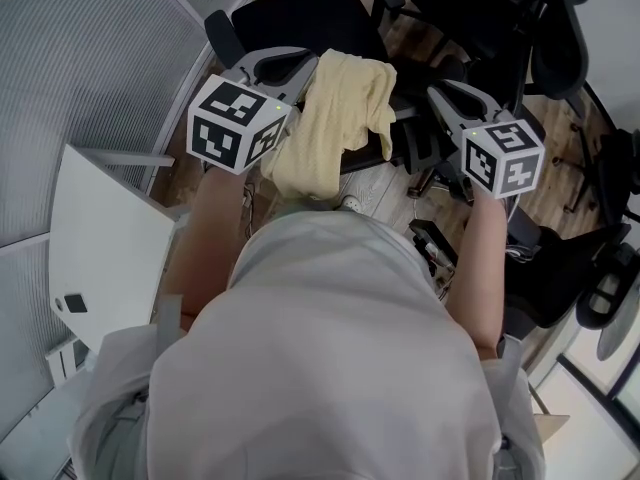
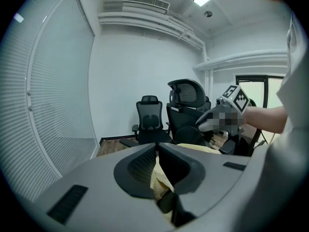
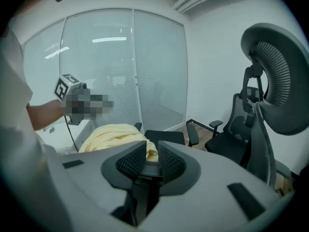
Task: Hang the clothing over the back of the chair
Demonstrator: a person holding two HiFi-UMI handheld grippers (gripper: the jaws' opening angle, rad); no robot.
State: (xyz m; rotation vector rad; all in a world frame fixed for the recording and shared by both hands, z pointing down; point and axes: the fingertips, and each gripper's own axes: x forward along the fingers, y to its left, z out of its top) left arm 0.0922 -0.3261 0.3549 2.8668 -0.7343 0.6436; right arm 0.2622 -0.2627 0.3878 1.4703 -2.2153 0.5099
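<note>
**Pale yellow clothing (image 1: pixel 335 118) on the black chair (image 1: pixel 300 13).** The garment is lying across the top of the chair's back, one part hanging down the near side towards you and the rest falling over the far side towards the seat. The cloth is looking soft and thick, with a crinkled weave, and it is bunching into folds instead of hanging flat. On the side of the chair nearer your right hand, a loose flap is drooping lower than the rest.

**Progress.** Judging by how the garment is sitting, the draping itself is looking done, since the cloth is resting on the chair back. What seems to be remaining is letting go on the left, and perhaps smoothing the bunched folds (the pictures are not showing whether the hang is even on the far side).

**Left gripper (image 2: pixel 157 153).** You are holding it at the left end of the chair back. Its jaws are closing tight on a fold of the yellow cloth, which is showing pinched between the pads.

**Right gripper (image 3: pixel 153 149).** You are holding it at the right end of the chair back. Its jaws are standing apart and gripping nothing, with the cloth lying just beyond the tips.

**Surroundings.** Other office chairs (image 2: pixel 149 115) are standing well beyond the chair, near the wall.
</note>
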